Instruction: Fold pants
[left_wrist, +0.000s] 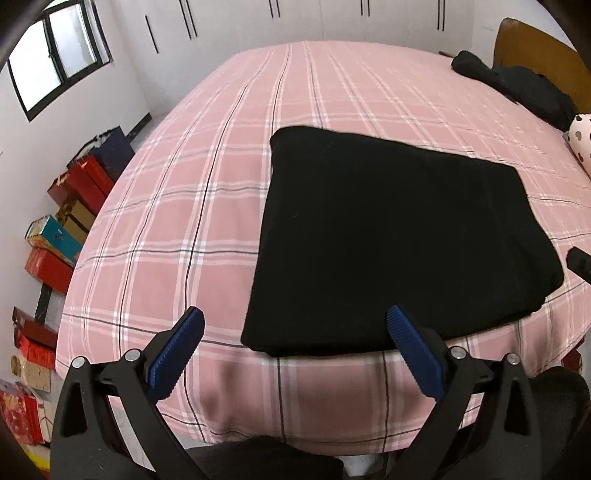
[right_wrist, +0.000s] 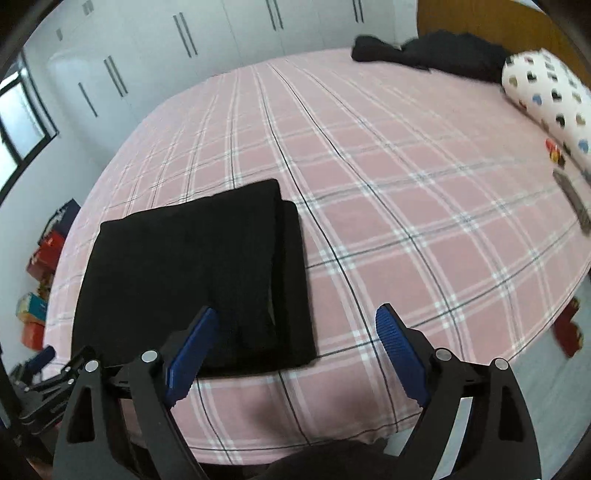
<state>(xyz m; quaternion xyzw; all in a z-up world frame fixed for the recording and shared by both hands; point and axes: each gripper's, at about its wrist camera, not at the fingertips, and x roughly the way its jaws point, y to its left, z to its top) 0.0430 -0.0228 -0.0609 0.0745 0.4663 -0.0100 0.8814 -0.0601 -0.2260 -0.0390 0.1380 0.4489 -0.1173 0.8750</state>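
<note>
Pants (left_wrist: 399, 236) lie on the bed (left_wrist: 177, 229) as a flat black packet, already folded into a near rectangle, close to the near edge of the mattress. Nearest to each camera are the tongs themselves. The left tongs (left_wrist: 295, 326) stand wide open and hold nothing; they hang above the near edge, and the near left corner of the packet lies just in front of them, with most of the cloth going forward and to their right. The right tongs (right_wrist: 297, 325) are also wide open and empty; the packet lies in front and to their left, its near right corner just before the left blue pad.

So the packet sits between the two tongs, and neither touches it. In my judgement both are about equally near. In the right view a lower layer sticks out along the right edge, so the stack is not quite even. The long axis seems to run away from the person, though the fisheye makes this uncertain.

Farther off, at the headboard, lie other dark clothes (right_wrist: 424, 51) and a dotted pillow (right_wrist: 546, 92).
</note>
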